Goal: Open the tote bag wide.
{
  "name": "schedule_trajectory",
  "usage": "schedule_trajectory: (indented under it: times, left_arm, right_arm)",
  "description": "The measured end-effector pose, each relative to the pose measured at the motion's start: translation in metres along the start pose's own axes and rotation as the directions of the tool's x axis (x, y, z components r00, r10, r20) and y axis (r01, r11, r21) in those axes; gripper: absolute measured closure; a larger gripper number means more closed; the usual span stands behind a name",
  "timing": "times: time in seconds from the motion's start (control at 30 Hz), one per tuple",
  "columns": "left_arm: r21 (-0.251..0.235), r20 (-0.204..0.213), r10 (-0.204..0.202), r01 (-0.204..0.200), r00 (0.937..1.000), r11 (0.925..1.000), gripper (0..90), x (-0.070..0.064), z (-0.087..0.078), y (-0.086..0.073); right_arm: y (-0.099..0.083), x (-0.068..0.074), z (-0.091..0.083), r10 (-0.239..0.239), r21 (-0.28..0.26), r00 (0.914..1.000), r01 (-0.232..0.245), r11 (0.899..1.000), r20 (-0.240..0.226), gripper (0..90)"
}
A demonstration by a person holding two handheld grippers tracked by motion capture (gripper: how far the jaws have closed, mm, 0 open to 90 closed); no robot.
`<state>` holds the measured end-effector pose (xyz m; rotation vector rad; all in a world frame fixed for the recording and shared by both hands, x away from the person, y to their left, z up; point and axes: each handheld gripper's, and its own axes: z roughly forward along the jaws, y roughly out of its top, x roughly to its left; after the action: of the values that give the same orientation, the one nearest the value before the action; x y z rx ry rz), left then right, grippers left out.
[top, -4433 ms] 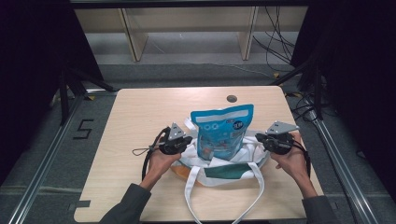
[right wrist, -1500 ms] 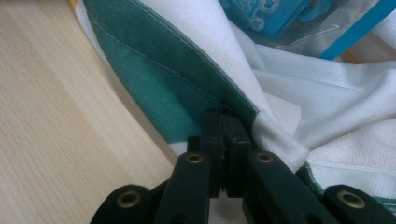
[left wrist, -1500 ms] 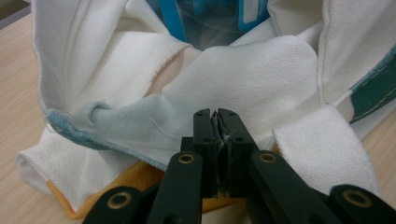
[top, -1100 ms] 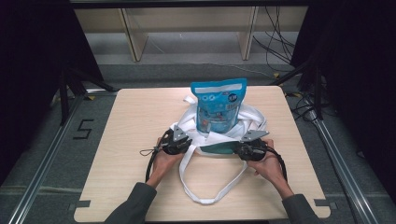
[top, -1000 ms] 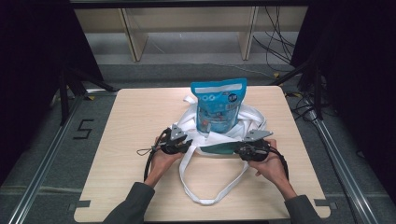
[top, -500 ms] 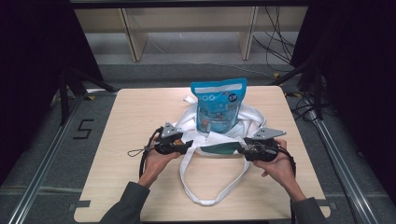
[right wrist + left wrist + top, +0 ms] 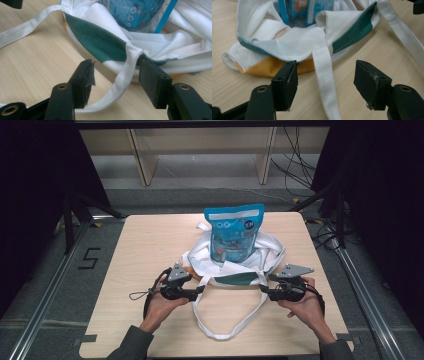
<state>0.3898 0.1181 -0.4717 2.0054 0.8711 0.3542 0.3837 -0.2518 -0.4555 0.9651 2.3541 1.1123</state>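
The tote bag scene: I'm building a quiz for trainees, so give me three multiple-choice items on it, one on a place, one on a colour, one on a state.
1. Where does the blue pouch stand?
A. In the tote bag
B. On the floor
C. At the table's left edge

2. What colour is the band along the bag's near rim?
A. Red
B. Green
C. Black

3. How do the jaws of the left tool and the right tool stand?
A. Both shut on the pouch
B. One open, one shut
C. Both open, a white strap lying between each pair

Answers:
1. A, since the high view shows the pouch rising upright out of the bag's white folds.
2. B, as both gripper views show a green strip by the strap seams.
3. C, for each gripper view shows a wide gap with the strap unpinched.
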Motion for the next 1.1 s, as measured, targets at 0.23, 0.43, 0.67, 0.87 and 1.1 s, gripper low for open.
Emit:
schedule_trajectory:
  times: [0.23,0.43,0.67,0.87,1.1]
  left_arm:
    - [-0.01,0.0,-0.034,0.034,0.9994,0.9994,32.4,0.001,-0.014,-0.012]
    - [-0.015,-0.006,-0.014,0.014,0.9999,0.9998,30.0,-0.001,-0.022,-0.024]
    - [0.013,0.004,-0.01,0.01,0.9999,0.9999,30.1,-0.013,-0.028,-0.039]
    - [0.014,0.001,-0.009,0.009,1.0,0.9999,28.1,-0.025,-0.032,-0.05]
    - [0.057,-0.011,0.005,-0.004,0.9999,0.9984,19.8,-0.037,-0.033,-0.056]
  right_arm:
    - [-0.005,0.001,-0.007,0.011,-0.002,0.9999,-0.011,1.0,0.009,43.8]
    - [-0.011,0.007,-0.01,-0.007,0.022,0.9999,0.007,1.0,0.011,41.0]
    - [-0.023,0.018,-0.016,0.034,0.037,0.9992,-0.035,0.999,0.02,37.3]
    - [-0.035,0.023,-0.027,0.03,0.019,0.9992,-0.031,0.999,0.026,34.4]
    - [-0.053,0.034,-0.038,0.059,0.039,0.998,-0.06,0.997,0.023,31.5]
